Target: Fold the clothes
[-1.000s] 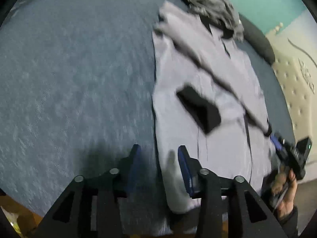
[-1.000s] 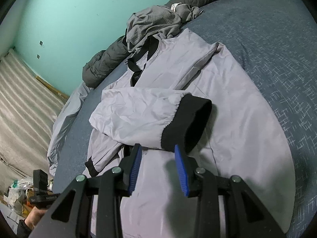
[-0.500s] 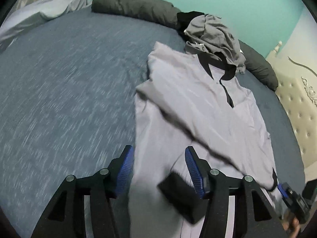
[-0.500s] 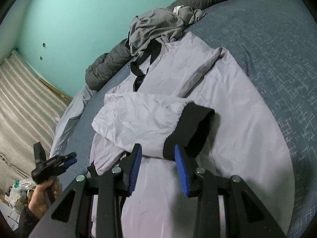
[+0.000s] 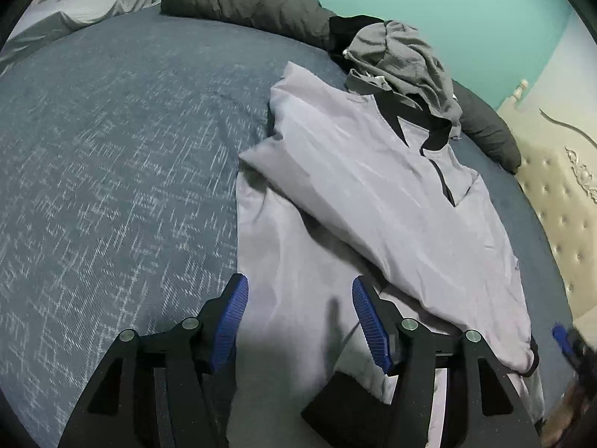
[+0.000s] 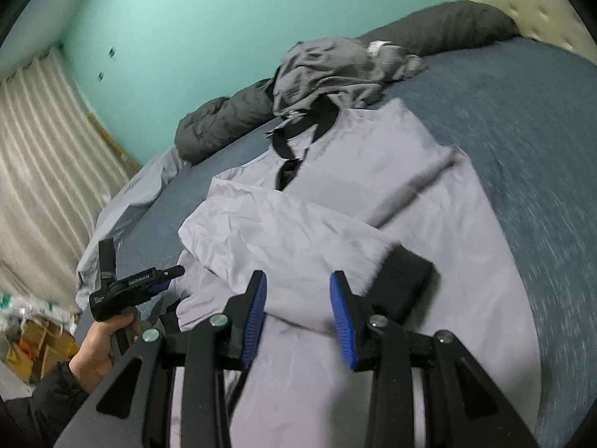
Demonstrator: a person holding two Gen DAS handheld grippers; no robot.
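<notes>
Both sleeves now lie folded across the jacket (image 5: 373, 201). The left gripper (image 5: 298, 321) and right gripper (image 6: 296, 317) are both opening, released, nothing between the jaws. The right's cuff (image 6: 405, 283) was dropped at its 2 o'clock, so the hem fold looks next.

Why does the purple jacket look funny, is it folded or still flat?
Partly folded. The lilac jacket lies flat on the blue bed, with both sleeves crossed over its front; one black cuff rests there. The body is not folded yet.

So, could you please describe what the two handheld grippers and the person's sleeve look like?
Each gripper, left and right, has black angular fingers with silver screws and ribbed blue pads. The left's body carries small white lettering, too small to read. The sleeve is dark.
</notes>
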